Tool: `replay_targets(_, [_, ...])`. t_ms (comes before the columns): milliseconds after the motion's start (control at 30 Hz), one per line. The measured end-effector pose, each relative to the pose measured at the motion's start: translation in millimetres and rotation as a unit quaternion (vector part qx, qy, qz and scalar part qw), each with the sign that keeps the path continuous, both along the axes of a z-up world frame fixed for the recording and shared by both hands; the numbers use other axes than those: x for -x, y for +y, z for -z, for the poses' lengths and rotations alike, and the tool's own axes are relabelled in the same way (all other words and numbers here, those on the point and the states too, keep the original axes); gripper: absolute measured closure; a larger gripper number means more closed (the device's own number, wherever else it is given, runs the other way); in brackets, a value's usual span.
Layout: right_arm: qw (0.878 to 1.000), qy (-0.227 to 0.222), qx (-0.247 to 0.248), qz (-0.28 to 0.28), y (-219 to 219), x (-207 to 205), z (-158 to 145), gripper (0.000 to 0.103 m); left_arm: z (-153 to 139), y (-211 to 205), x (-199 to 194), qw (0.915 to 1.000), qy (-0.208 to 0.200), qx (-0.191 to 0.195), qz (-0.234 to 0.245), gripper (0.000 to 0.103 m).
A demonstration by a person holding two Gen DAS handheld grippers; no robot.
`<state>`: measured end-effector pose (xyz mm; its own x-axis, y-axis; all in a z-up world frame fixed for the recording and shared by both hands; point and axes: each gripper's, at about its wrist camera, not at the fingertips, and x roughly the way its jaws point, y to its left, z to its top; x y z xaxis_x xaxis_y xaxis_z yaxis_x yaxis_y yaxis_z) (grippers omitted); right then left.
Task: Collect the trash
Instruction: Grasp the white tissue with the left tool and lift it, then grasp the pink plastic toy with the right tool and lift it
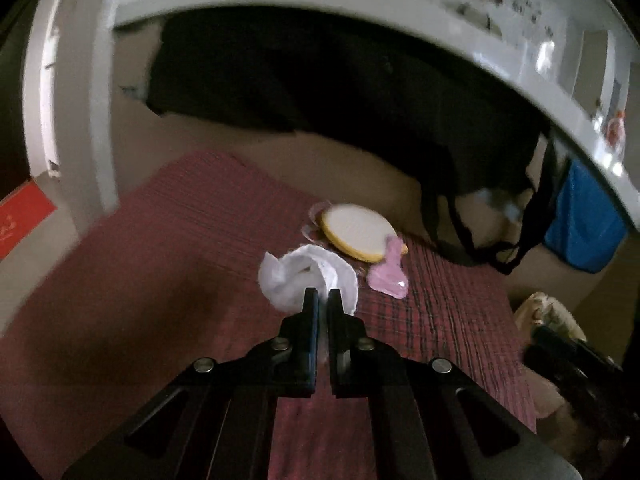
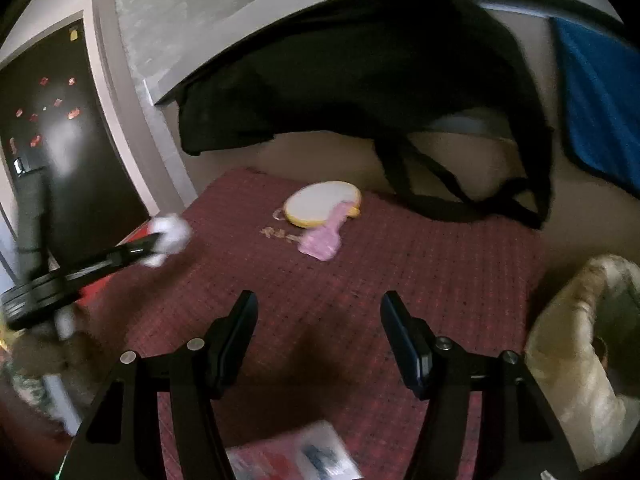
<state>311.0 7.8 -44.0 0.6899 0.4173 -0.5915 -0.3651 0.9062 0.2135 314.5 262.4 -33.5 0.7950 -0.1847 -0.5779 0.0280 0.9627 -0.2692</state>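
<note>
The left gripper point(image 1: 323, 300) is clamped on a crumpled white tissue point(image 1: 308, 278), jaws pinched tight with the paper bunched out past the tips, and from the right wrist view that same tissue point(image 2: 170, 238) rides clear of the red rug point(image 2: 420, 280), held out at the left edge of the scene. So one piece of trash is in hand, but nowhere to drop it shows up in either view; I can't tell where it is meant to go. Over on the right, the right gripper point(image 2: 318, 308) hovers above the rug with its jaws wide apart and nothing between them. Ahead of it, well out on the rug, lie a round yellow-rimmed lid point(image 2: 322, 202) and a pink wrapper point(image 2: 320, 246) that overlaps its lower edge, with a scatter of small brownish crumbs point(image 2: 280, 234) just beside them. Those look like the next pickups, and the empty right gripper is lined up towards them, though not yet close. At the very bottom of the right view a blurred red-and-white packet point(image 2: 292, 456) lies on the rug too; whether it counts as trash I can't say. A black bag point(image 2: 360, 92) slumps under the white desk point(image 2: 208, 32) beyond. My read: early going, one item grabbed and not yet binned, at least two or three left on the rug.
</note>
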Motion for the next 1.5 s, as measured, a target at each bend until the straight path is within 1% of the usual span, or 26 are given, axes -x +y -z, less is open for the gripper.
replay_targets(133, [1.0,0.021,0.009,-0.01,35.7,-31.9,2.4,0.042,-23.2,40.7,36.8,0.9995,-0.026,0.008,-0.018,0.099])
replay_targets(233, [0.998,0.052,0.03,-0.004,60.9,-67.1,11.6,0.042,-26.4,59.6,57.1,0.999,-0.033,0.014,-0.025,0.099])
replay_targets(333, [0.996,0.074,0.054,0.005,79.7,-104.4,22.3,0.042,-17.5,71.4,70.3,0.9986,-0.04,0.021,-0.028,0.099])
replay_targets(433, [0.994,0.071,0.087,0.017,89.9,-134.5,31.1,0.042,-4.3,82.6,74.4,0.9981,-0.044,0.022,-0.038,0.099])
replay_targets(500, [0.991,0.074,0.106,0.03,90.1,-153.8,38.1,0.042,9.7,92.1,69.1,0.9978,-0.031,0.042,-0.041,0.099])
replay_targets(600, [0.99,0.102,0.087,0.046,82.3,-184.5,48.6,0.042,22.3,103.4,63.5,0.9968,-0.017,0.065,-0.044,0.099])
replay_targets(700, [0.99,0.109,0.067,0.057,78.0,-206.1,51.3,0.042,28.7,109.5,58.4,0.9958,-0.013,0.079,-0.044,0.099])
replay_targets(800, [0.99,0.108,0.071,0.059,82.3,-222.6,54.8,0.042,32.5,110.7,56.3,0.9953,-0.012,0.086,-0.042,0.099])
replay_targets(867, [0.989,0.117,0.077,0.056,87.0,-233.7,61.5,0.042,34.0,110.0,53.4,0.9954,-0.013,0.087,-0.038,0.099])
replay_targets(900, [0.989,0.12,0.07,0.054,87.5,-238.0,64.4,0.042,35.2,110.5,52.2,0.9954,-0.012,0.088,-0.037,0.099])
replay_targets(933, [0.99,0.119,0.062,0.051,88.0,-238.9,64.4,0.041,36.2,112.3,50.6,0.9953,-0.011,0.089,-0.036,0.099])
replay_targets(1000, [0.99,0.125,0.055,0.034,92.0,-239.1,63.7,0.041,37.8,113.8,46.8,0.9951,-0.007,0.092,-0.035,0.099])
replay_targets(1067, [0.989,0.132,0.062,-0.009,102.8,-230.8,62.5,0.052,39.3,115.0,44.9,0.995,-0.005,0.093,-0.035,0.099])
replay_targets(1133, [0.986,0.13,0.089,-0.048,116.5,-215.1,61.2,0.055,40.3,114.7,42.9,0.9948,-0.004,0.095,-0.035,0.099])
replay_targets(1167, [0.984,0.133,0.096,-0.073,123.7,-204.3,60.4,0.058,40.7,115.3,42.1,0.9947,-0.004,0.097,-0.034,0.099])
replay_targets(1233, [0.979,0.145,0.094,-0.109,132.8,-183.6,59.3,0.063,40.7,114.2,41.9,0.9943,-0.004,0.1,-0.036,0.099])
replay_targets(1300, [0.974,0.154,0.088,-0.144,140.0,-161.3,57.3,0.064,39.7,112.8,44.4,0.9941,-0.004,0.102,-0.035,0.099])
replay_targets(1333, [0.971,0.157,0.088,-0.157,142.8,-150.6,56.8,0.066,39.3,111.7,46.3,0.9941,-0.005,0.103,-0.035,0.099])
replay_targets(1433, [0.96,0.175,0.078,-0.206,148.4,-112.1,56.6,0.069,36.7,108.8,52.2,0.9938,-0.005,0.106,-0.032,0.099])
replay_targets(1500, [0.953,0.177,0.08,-0.231,150.2,-87.8,54.1,0.07,34.9,107.0,56.7,0.994,-0.007,0.105,-0.031,0.099])
